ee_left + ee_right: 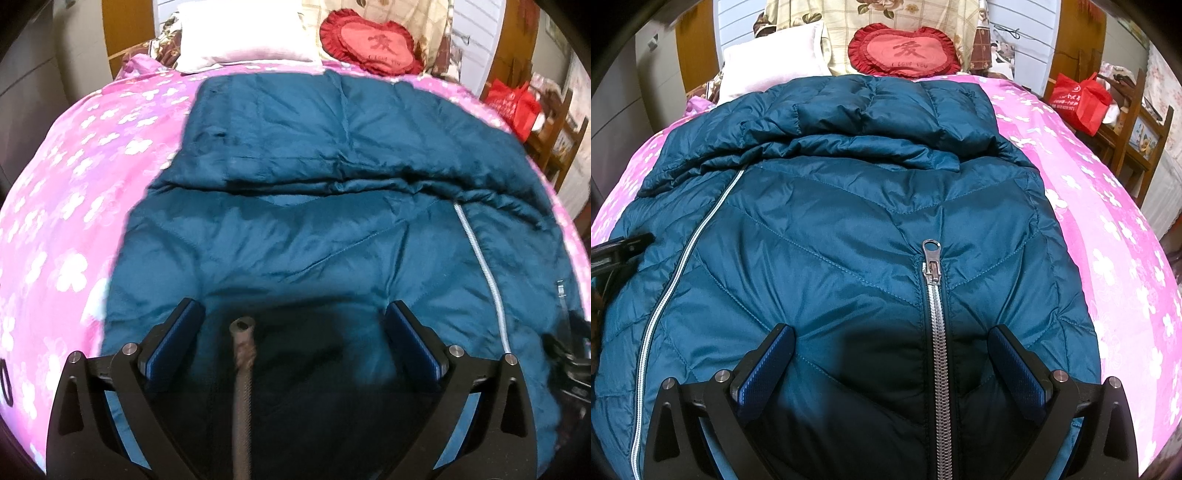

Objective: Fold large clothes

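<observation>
A large teal quilted down jacket lies spread on a pink flowered bed; it also shows in the right wrist view. A silver front zipper runs down its right part, and in the right wrist view along its left. A second zipper with a metal pull lies between my right fingers. My left gripper is open just above the jacket, a grey drawcord between its fingers. My right gripper is open over the jacket, empty.
The pink flowered bedspread surrounds the jacket. A white pillow and a red heart cushion lie at the head. A red bag sits on wooden furniture at the right. The left gripper's edge shows at the left.
</observation>
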`<control>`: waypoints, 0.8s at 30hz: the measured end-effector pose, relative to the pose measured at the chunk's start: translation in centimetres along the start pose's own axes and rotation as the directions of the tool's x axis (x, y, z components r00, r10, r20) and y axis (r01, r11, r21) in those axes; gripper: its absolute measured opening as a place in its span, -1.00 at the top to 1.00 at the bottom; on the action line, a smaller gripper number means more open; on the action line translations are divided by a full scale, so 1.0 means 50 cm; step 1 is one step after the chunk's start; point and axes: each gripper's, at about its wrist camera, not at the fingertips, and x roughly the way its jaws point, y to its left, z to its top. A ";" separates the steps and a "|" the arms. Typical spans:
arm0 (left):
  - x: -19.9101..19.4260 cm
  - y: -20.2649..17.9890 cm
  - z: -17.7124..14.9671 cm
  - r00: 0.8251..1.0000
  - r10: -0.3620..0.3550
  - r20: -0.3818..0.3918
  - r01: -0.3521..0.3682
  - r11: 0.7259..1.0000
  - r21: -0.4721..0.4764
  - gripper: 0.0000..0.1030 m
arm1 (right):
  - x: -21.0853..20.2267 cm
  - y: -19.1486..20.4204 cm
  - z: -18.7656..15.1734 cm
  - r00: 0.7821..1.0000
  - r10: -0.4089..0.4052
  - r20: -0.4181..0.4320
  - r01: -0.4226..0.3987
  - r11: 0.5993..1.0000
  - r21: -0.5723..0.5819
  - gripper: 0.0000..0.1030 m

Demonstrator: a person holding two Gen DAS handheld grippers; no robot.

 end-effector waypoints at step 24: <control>-0.203 0.218 -0.315 0.990 -0.143 -0.016 0.143 0.990 0.003 -0.96 | -0.007 0.004 -0.002 1.000 -0.024 0.008 0.024 1.000 -0.013 -1.00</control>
